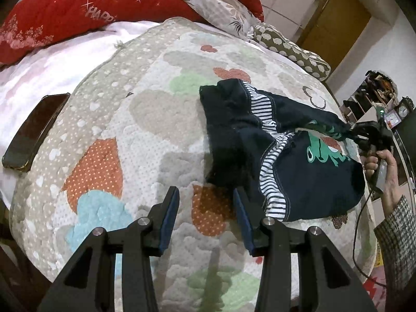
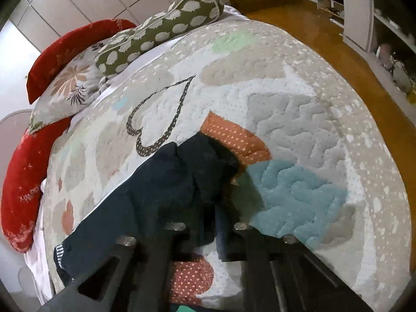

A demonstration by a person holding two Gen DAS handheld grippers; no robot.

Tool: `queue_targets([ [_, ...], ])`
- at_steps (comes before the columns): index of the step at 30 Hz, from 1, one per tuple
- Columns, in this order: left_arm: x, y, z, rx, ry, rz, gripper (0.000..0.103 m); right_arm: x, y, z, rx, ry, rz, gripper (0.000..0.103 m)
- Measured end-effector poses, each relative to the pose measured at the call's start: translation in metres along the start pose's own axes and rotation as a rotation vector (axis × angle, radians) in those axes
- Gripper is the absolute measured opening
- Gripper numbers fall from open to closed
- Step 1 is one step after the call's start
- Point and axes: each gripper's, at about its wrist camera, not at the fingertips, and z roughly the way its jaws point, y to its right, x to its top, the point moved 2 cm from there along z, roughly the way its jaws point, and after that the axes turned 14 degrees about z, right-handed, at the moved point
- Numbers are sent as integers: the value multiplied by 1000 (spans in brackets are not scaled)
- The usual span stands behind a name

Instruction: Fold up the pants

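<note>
Small dark navy pants [image 1: 286,140] with a striped lining and a green frog print lie crumpled on the quilted bedspread [image 1: 130,130], right of centre. My left gripper [image 1: 205,192] hovers open over the quilt just left of the pants' near edge, with nothing between its fingers. At the far right, my right gripper [image 1: 357,135] is shut on the pants' edge and lifts it off the bed; a hand [image 1: 382,161] holds the gripper. In the right wrist view the navy pants [image 2: 156,195] drape over and hide my right gripper's [image 2: 208,208] tips.
A dark phone [image 1: 33,130] lies at the quilt's left edge. Red pillows [image 1: 65,7], a floral pillow [image 1: 221,7] and a green dotted bolster [image 2: 161,33] sit at the head of the bed. Wooden floor [image 2: 325,33] and shelves [image 2: 364,13] lie beyond the bed's right edge.
</note>
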Motion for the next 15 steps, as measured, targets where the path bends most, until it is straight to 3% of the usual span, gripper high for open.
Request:
queue_targets([
  [8, -4, 21, -4, -31, 12, 35, 42, -10, 44, -47, -27, 83, 26, 8],
  [11, -7, 31, -16, -9, 37, 69, 47, -19, 49, -48, -49, 76, -22, 17],
  [13, -9, 36, -24, 18, 59, 85, 57, -29, 58, -65, -95, 144, -16, 22],
  [15, -10, 40, -29, 47, 66, 104, 58, -50, 58, -95, -79, 239, -46, 22],
])
